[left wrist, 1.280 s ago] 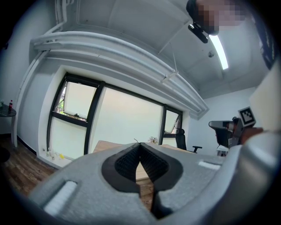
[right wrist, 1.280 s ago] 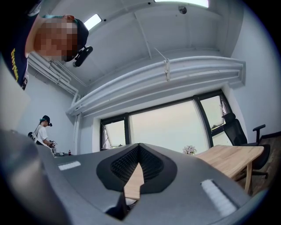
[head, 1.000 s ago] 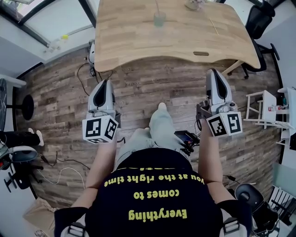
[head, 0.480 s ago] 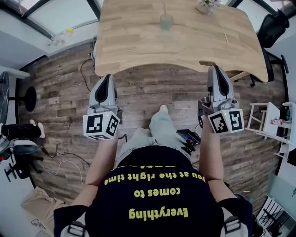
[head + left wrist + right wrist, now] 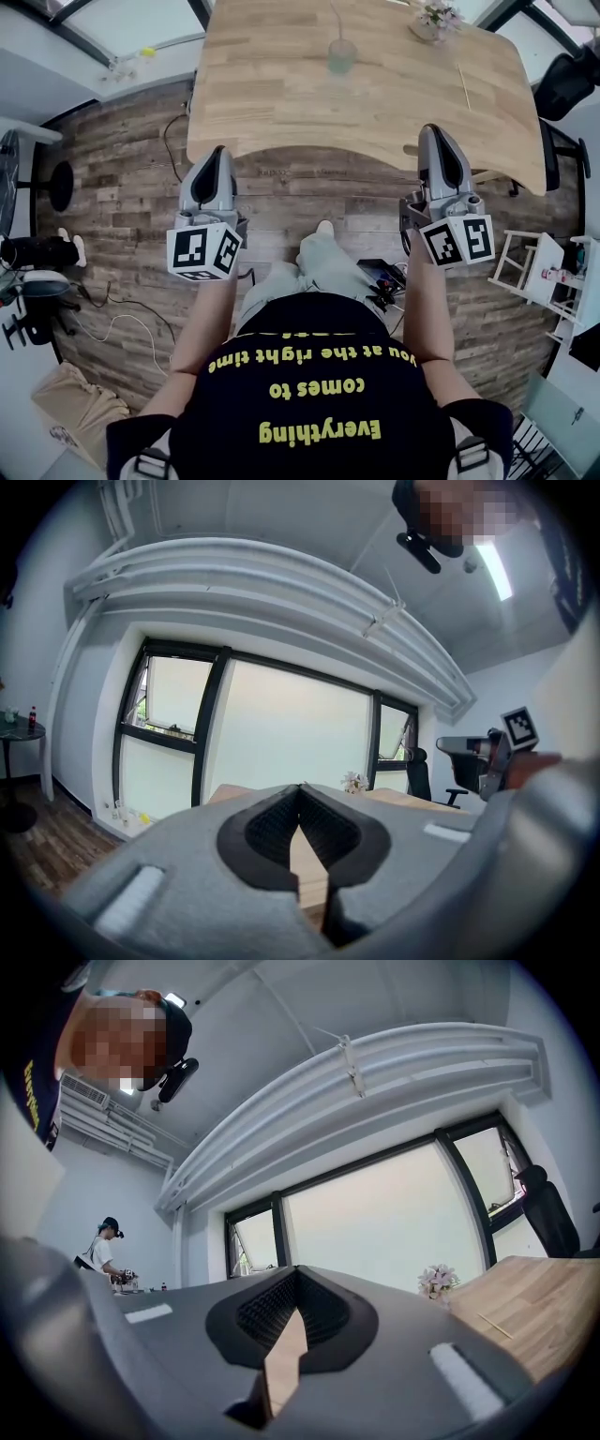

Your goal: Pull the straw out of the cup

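In the head view a clear cup [image 5: 342, 56] stands far back on the wooden table [image 5: 281, 103], with a thin straw [image 5: 336, 21] rising from it. My left gripper [image 5: 218, 150] is over the floor just short of the table's front edge, well to the left of the cup. My right gripper [image 5: 431, 129] reaches the table's front edge, to the right of the cup. Both point roughly level toward the table. In the left gripper view the left gripper's [image 5: 300, 787] jaws meet with nothing between them. The right gripper [image 5: 296, 1269] is likewise shut and empty. Neither gripper view shows the cup.
A small pot of flowers [image 5: 436, 17] and a thin stick [image 5: 464, 84] lie on the table's right part. An office chair [image 5: 572, 80] and a white stand [image 5: 544, 272] are at the right, cables [image 5: 173, 141] on the floor at the left. Another person [image 5: 103, 1246] stands far off.
Both grippers have moved forward toward the table; the table and cup now sit lower and nearer in the head view. Both pairs of jaws stayed shut.
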Action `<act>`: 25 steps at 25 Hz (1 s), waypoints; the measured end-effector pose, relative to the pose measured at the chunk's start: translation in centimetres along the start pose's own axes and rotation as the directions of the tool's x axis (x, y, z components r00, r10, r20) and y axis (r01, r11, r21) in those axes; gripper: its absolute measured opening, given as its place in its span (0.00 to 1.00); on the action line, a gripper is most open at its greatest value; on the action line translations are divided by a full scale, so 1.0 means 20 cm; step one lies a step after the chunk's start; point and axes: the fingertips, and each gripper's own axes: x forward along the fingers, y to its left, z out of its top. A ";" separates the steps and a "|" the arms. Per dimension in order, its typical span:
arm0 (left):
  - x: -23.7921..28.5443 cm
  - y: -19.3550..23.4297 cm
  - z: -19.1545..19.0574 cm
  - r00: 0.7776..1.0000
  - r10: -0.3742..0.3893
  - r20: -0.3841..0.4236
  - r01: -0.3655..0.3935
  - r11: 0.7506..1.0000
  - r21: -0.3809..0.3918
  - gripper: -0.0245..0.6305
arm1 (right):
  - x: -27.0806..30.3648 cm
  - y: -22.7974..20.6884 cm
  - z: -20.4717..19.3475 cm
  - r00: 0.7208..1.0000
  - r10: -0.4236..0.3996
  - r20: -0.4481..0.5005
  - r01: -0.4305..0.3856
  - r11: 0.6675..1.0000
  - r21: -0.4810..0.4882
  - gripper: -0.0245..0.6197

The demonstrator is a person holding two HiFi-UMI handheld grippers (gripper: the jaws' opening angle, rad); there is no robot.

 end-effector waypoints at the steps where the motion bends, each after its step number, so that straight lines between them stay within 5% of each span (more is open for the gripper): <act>1: 0.02 -0.01 0.00 1.000 0.006 0.000 -0.006 1.000 0.001 0.04 | 0.02 -0.02 0.00 1.000 0.007 0.000 -0.007 1.000 0.002 0.05; 25: 0.50 -0.10 0.00 0.993 0.119 -0.007 -0.119 0.993 0.019 0.04 | 0.43 -0.51 -0.04 0.995 0.094 -0.025 -0.092 0.995 0.047 0.05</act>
